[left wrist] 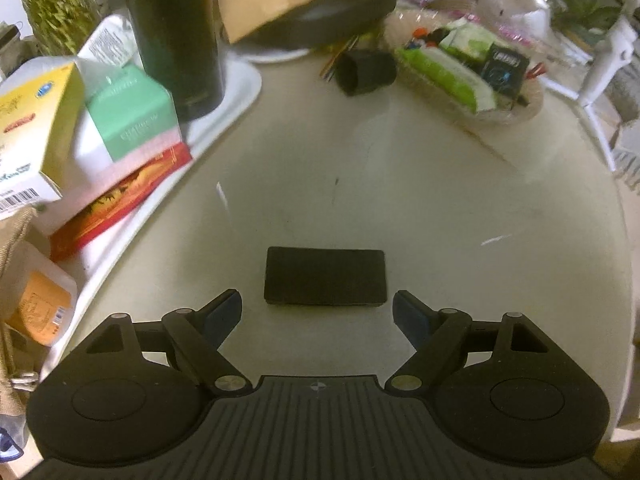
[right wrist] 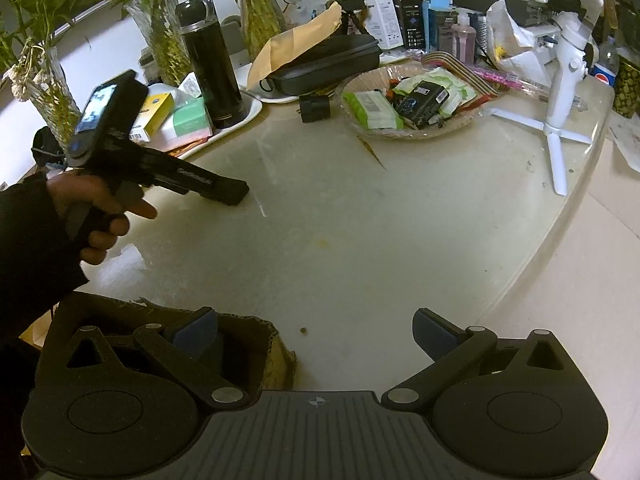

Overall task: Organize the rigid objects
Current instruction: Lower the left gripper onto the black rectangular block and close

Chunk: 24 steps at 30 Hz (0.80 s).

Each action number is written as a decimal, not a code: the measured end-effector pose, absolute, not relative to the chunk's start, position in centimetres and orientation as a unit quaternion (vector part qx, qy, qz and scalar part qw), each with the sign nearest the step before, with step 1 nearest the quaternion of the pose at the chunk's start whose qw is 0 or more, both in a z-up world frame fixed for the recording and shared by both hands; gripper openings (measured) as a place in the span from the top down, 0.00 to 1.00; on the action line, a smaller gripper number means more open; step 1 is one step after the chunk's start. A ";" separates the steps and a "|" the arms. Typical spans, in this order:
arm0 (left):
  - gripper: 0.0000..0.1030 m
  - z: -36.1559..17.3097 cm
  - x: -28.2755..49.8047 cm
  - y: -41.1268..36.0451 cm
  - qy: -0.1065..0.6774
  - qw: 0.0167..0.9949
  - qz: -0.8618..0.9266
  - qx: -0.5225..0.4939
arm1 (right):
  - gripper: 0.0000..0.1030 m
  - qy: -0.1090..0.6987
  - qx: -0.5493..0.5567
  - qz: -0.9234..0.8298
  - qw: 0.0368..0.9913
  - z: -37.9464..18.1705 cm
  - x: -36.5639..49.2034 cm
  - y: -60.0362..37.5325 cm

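Dim yellowish light, fisheye bending at edges, motion blur in left view.

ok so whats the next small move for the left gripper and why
Probably ease the left gripper forward and down so its open jaws straddle the flat black case, then close. The case lies alone on the bare table just ahead of the fingertips, not yet between them, and looks slightly narrower than the gap. The right gripper sits open and empty.

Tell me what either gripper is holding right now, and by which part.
Nothing. The left gripper is open just short of the flat black case; the right gripper is open and empty.
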<state>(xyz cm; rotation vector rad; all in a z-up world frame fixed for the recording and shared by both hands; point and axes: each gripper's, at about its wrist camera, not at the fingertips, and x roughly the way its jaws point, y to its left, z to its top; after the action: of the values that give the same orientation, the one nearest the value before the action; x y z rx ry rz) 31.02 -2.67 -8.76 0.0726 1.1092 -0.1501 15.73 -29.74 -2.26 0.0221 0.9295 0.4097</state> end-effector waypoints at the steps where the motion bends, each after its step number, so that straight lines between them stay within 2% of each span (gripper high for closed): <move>1: 0.19 -9.0 31.2 -2.8 0.528 0.846 -0.068 0.039 | 0.00 0.445 0.011 0.196 0.874 -2.3 15.7 -29.8; 6: 0.19 -9.4 31.5 -3.2 0.524 0.848 -0.058 0.050 | 0.00 0.445 0.017 0.194 0.874 -2.2 15.8 -29.8; 9: 0.34 -9.0 31.3 -3.1 0.514 0.854 -0.060 0.055 | 0.00 0.440 0.013 0.188 0.878 -2.1 15.6 -29.8; 12: 0.35 -8.8 31.0 -2.9 0.517 0.852 -0.066 0.054 | 0.00 0.438 0.003 0.191 0.878 -2.1 15.6 -29.5; 24: 0.35 -3.3 25.0 -1.6 0.439 0.895 -0.074 0.032 | 0.00 0.433 -0.015 0.191 0.881 -1.7 17.0 -28.9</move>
<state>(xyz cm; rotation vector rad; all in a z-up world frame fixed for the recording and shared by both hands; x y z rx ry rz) 24.99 -1.61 -3.30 0.0669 0.9110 -0.1534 16.99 -28.85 -1.69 -0.0304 0.9023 0.3970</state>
